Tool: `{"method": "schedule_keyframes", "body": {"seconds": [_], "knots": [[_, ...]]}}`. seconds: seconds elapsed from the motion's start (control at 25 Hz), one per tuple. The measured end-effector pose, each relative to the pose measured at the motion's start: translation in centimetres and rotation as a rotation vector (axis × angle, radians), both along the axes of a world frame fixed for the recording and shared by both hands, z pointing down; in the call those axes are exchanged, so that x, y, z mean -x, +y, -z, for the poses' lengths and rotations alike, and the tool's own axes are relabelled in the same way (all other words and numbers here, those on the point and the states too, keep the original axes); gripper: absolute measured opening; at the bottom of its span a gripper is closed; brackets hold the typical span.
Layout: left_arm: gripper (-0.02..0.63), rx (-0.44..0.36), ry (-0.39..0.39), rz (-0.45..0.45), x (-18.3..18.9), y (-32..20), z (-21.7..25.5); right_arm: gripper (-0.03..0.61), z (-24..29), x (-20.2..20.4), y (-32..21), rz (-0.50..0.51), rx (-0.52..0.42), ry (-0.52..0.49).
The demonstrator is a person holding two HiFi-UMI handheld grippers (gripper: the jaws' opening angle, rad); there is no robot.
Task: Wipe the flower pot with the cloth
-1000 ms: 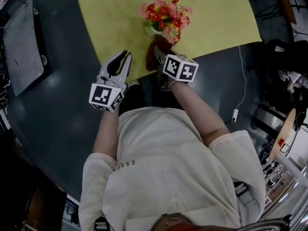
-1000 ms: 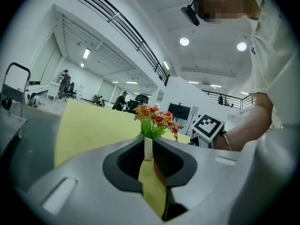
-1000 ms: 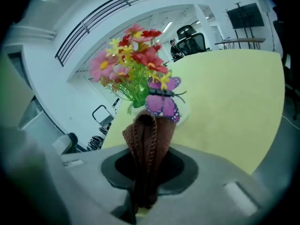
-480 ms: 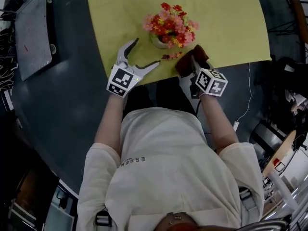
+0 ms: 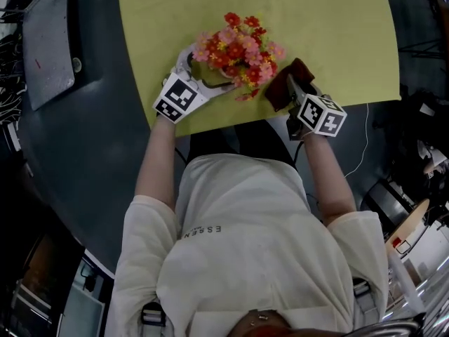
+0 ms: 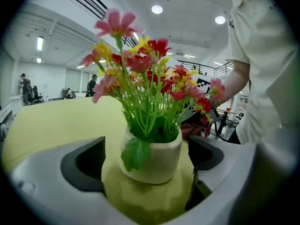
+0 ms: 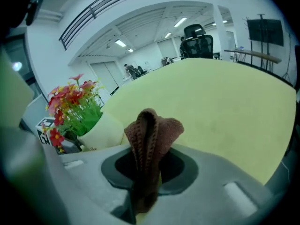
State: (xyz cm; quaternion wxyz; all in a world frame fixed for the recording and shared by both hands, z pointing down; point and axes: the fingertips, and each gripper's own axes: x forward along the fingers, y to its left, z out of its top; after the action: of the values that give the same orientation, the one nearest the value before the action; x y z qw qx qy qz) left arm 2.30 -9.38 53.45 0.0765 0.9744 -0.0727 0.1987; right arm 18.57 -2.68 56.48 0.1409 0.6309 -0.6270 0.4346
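Head view: a person in a pale shirt [image 5: 245, 244] stands at a dark table [image 5: 105, 146] laid with a yellow mat [image 5: 323, 27], a two-jaw tool in each hand.
Left gripper [image 6: 147, 158]: its jaws stand wide apart and have just been opening. The flower pot [image 6: 157, 161] stands between them, with a strip of yellow mat showing on either side, so neither pad presses on it.
Flower pot, place: upright on the mat, near the mat's edge closest to the person (from overhead the blooms hide most of it).
Flowers [image 5: 235, 44]: red, pink and yellow heads on green stems, with one broad leaf hanging over the cream rim.
Right gripper [image 7: 145, 170]: jaws closed on the cloth [image 7: 150, 130], a brown knitted piece folded double, which sticks up past the jaw tips.
Cloth, place: just right of the flowers in the head view. In the right gripper view the pot sits close to its left; whether the two touch cannot be told.
Elsewhere: a grey panel [image 5: 45, 41] lies on the dark table, well apart from the mat, and a white cable [image 5: 361, 146] trails on the right.
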Motion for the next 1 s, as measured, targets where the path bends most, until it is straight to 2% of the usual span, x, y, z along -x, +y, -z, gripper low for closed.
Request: {"method": "schedule_keyframes", "body": {"seconds": [0.12, 0.28, 0.56, 1.0], "knots": [[0.579, 0.025, 0.001, -0.077, -1.3, 0.6, -0.5, 0.057, 0.1, -0.2, -0.3, -0.029, -0.005, -0.020], [0.581, 0.047, 0.023, -0.129, -2.6, 1.1, -0.9, 0.057, 0.7, 0.1, -0.9, 0.022, -0.021, 0.031], [0.561, -0.010, -0.025, -0.104, -3.4, 0.8, -1.8, 0.057, 1.5, -0.3, -2.2, 0.107, -0.045, 0.099], [0.560, -0.010, -0.046, -0.065, -4.0, 1.0, -2.1, 0.057, 2.1, -0.5, -2.9, 0.226, -0.065, 0.154]]}}
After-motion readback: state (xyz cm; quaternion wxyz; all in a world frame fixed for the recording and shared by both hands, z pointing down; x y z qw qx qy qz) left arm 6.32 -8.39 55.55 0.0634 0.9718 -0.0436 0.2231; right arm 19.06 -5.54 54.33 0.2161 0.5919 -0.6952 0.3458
